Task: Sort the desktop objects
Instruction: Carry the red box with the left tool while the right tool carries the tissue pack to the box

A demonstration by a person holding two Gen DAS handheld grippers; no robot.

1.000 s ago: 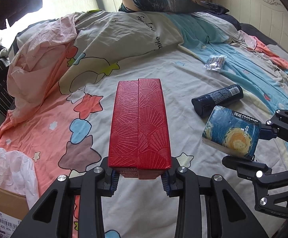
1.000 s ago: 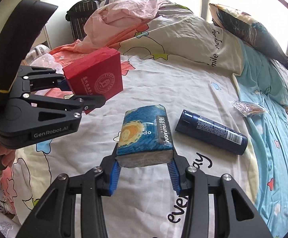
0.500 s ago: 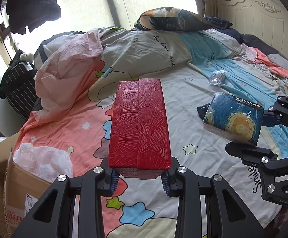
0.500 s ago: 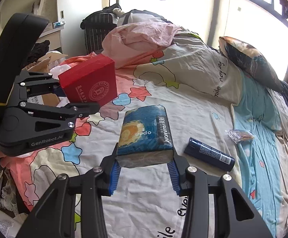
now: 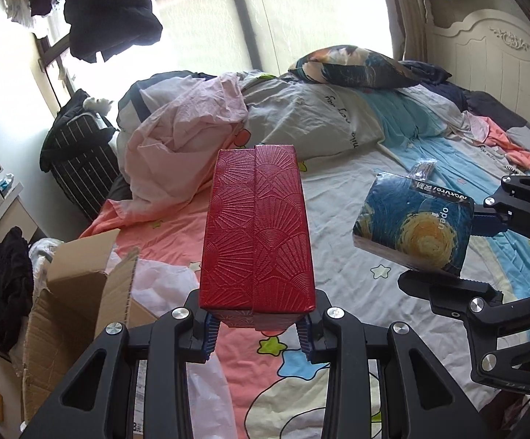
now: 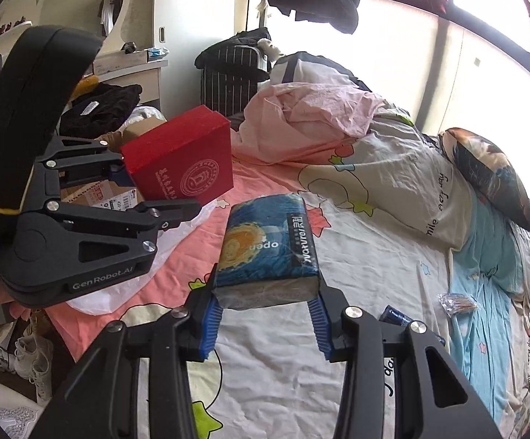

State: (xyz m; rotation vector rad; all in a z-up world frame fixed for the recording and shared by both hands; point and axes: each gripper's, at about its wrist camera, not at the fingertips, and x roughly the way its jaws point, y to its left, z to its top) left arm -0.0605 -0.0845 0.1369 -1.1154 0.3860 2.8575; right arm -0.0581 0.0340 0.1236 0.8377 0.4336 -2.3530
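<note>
My left gripper (image 5: 257, 333) is shut on a long red embossed box (image 5: 257, 230) and holds it high above the bed. The box also shows in the right wrist view (image 6: 181, 159), held by the left gripper (image 6: 148, 190). My right gripper (image 6: 265, 323) is shut on a blue tissue pack with a swirl-painting print (image 6: 267, 247), also lifted off the bed. In the left wrist view the pack (image 5: 413, 225) sits to the right of the red box, in the right gripper (image 5: 462, 248). A dark blue can (image 6: 396, 316) lies on the bed, mostly hidden behind a right fingertip.
An open cardboard box (image 5: 78, 292) stands by the bed's left edge with a white plastic bag (image 5: 162, 285) beside it. A small clear packet (image 6: 457, 301) lies on the sheet. A heaped pink and white duvet (image 5: 192, 139), a pillow (image 5: 352, 67) and a striped suitcase (image 5: 78, 164) lie farther back.
Both grippers have risen higher above the bed with their loads. The views now take in the cardboard box, the window and the room's left side. The can has slid nearly out of sight.
</note>
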